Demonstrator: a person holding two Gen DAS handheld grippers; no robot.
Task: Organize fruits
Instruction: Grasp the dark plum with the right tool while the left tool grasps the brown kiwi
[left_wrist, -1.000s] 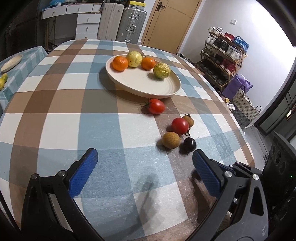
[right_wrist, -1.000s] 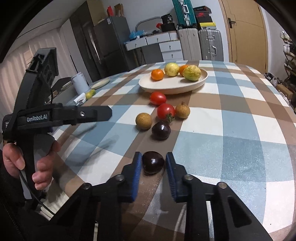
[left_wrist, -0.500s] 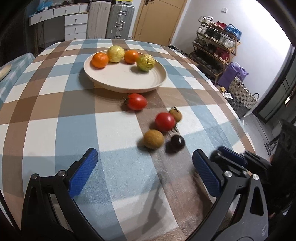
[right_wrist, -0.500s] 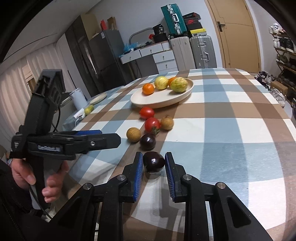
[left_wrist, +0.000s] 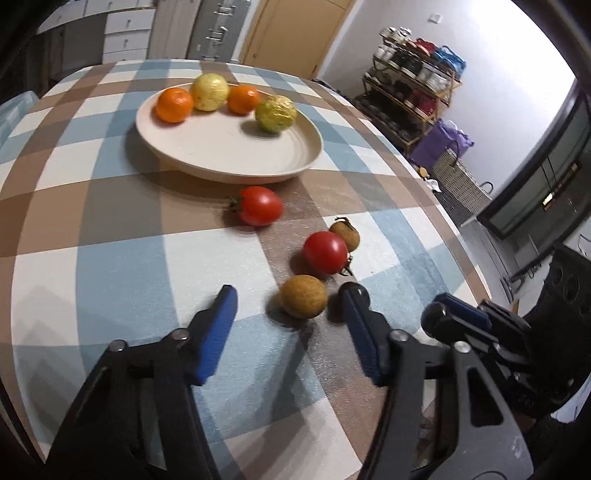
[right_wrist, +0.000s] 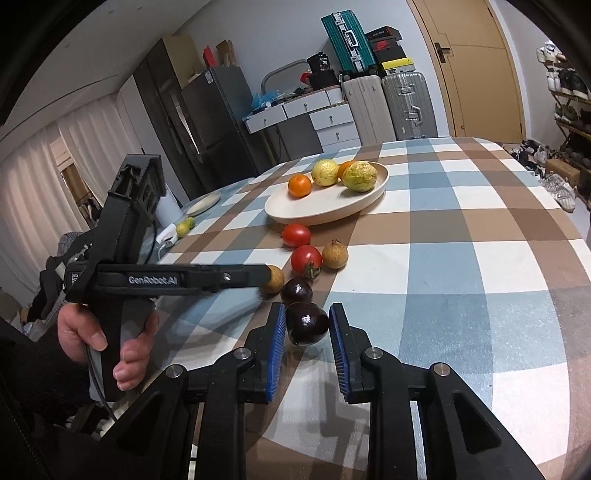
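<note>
A cream plate (left_wrist: 314, 155) (right_wrist: 332, 216) holds two oranges and two yellow-green fruits. In front of it on the checked cloth lie two tomatoes (left_wrist: 260, 205) (left_wrist: 325, 251), a small stemmed brown fruit (left_wrist: 345, 232) and a round brown fruit (left_wrist: 303, 301). My left gripper (left_wrist: 290, 295) straddles the round brown fruit. Its jaws are closing, with gaps still showing on both sides. My right gripper (right_wrist: 307, 312) is shut on a dark purple fruit (right_wrist: 306, 323), held just above the cloth. A second dark fruit (right_wrist: 296, 290) rests beyond it.
A person's hand (right_wrist: 92, 332) holds the left gripper's handle at the left. The table's rounded edge (left_wrist: 461, 254) runs close on the right, with a shoe rack (left_wrist: 413, 92) beyond. Suitcases (right_wrist: 402, 103) and drawers stand behind the table. A green fruit (right_wrist: 185, 227) lies on a side table.
My left gripper has moved forward to the loose fruits and its jaws have narrowed around the round brown fruit. The right gripper has lifted the dark fruit slightly.
</note>
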